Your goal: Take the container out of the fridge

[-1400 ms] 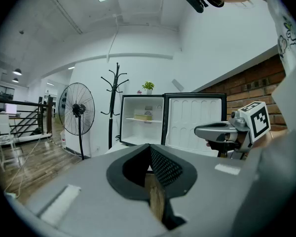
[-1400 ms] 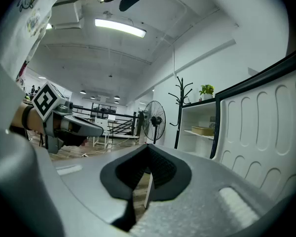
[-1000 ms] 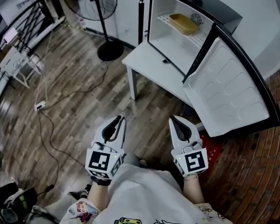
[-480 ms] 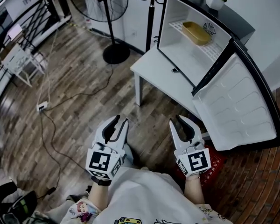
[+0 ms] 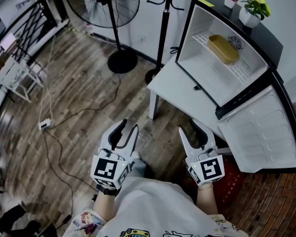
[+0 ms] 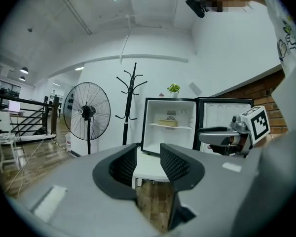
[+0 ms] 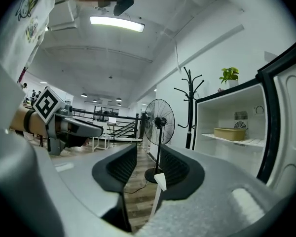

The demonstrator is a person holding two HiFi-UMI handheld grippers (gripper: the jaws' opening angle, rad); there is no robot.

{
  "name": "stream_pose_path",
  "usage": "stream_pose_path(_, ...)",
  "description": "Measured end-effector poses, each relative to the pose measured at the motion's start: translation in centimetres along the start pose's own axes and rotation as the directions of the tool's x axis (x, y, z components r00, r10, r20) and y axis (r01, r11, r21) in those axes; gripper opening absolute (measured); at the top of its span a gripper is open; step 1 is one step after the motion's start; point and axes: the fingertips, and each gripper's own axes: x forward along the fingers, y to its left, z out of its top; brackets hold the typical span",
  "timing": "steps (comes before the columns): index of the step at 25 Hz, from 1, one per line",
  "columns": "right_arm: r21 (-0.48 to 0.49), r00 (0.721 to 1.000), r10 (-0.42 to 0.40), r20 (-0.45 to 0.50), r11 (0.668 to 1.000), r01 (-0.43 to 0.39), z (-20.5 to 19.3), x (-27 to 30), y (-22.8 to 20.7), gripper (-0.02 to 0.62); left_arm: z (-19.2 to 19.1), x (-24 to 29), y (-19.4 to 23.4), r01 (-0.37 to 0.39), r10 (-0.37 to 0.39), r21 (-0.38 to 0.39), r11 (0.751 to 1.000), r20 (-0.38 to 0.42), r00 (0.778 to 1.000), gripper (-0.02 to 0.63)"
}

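Yellow oblong container [image 5: 223, 49], on fridge [image 5: 205, 78] shelf

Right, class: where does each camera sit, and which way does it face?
Head view: on the head, steeply down at floor; shirt, left tool, right tool, jaws opening, empty.
Left gripper view: on the left tool, towards the open fridge; right tool shows.
Right gripper view: on the right tool, towards the fan; left tool shows.
All three share the yellow container.
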Motion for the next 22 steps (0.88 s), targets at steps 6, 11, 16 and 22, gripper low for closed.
stream_pose_path(6,0.012,1.0,-0.021,-0.005,1.0,0.021,0.5,5.0,1.1,0.156,0.6,1.3,5.5,0.024,-0.024,0.007,1.0,0.002,1.0,0.161)
stream_pose_path(11,0.038,0.998,-0.061,-0.014,0.997,0.061,0.5,7.7,1.7,0.172,0.5,1.6,9.3,0.026,-0.026,0.004,1.0,-0.013,1.0,0.176)
stream_pose_path(16,0.044,0.994,-0.099,-0.041,0.994,0.1,0.0,9.3,2.6,0.183,-0.2,1.8,11.9,0.058,-0.058,-0.002,0.998,-0.027,0.998,0.189)
stream_pose_path(22,0.057,0.987,-0.142,-0.08,0.988,0.147,-0.6,9.8,2.3,0.222,0.0,2.8,13.4,0.082,-0.083,-0.022,0.996,-0.032,0.996,0.213)
